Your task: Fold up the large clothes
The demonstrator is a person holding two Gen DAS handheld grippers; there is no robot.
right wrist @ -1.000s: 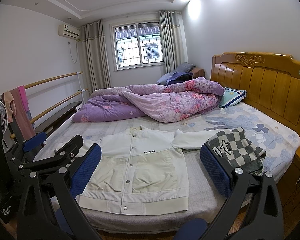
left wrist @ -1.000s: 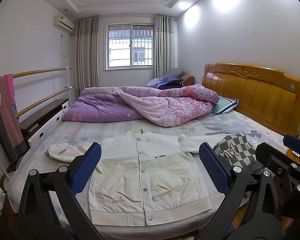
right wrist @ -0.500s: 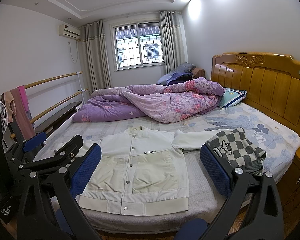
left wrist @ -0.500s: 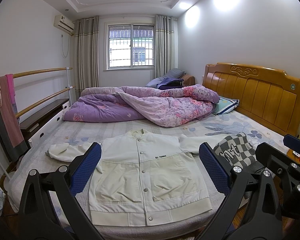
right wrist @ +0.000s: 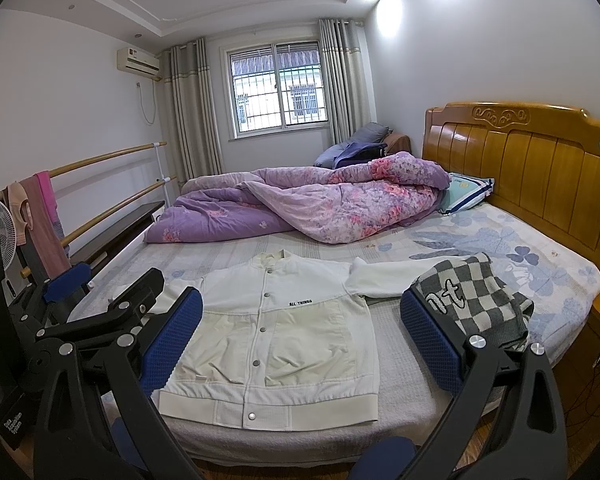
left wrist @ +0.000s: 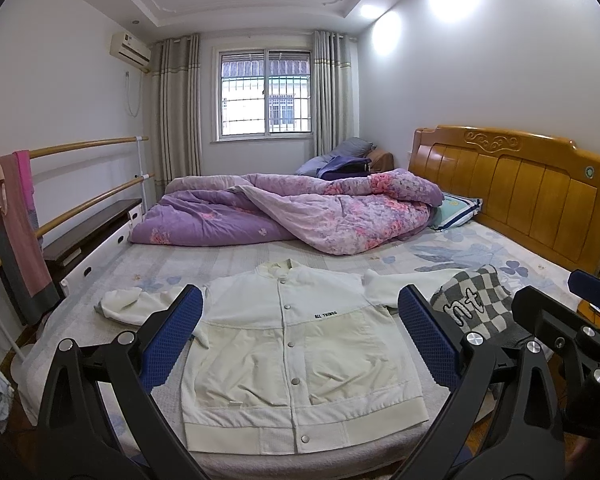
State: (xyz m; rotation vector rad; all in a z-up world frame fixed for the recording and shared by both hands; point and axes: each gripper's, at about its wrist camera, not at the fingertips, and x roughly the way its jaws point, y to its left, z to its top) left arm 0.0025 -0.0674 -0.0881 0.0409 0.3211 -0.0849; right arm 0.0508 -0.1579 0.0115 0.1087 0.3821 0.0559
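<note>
Off to the far side of my left claw point(left wrist: 300, 332), clothes hang over a wooden rail point(left wrist: 88, 146). That claw hangs above the near edge of the bed point(left wrist: 236, 258), its blue pads spread wide apart, holding nothing. Between and beyond its pads lies the white jacket point(left wrist: 296, 336), flat, front up, snapped shut, sleeves out to both sides. My right claw point(right wrist: 300, 332) is likewise spread wide and empty; just past its right pad a checkered sweater point(right wrist: 476, 300) rests over the jacket's sleeve end. Farther back lies a rumpled purple quilt point(right wrist: 308, 212).
</note>
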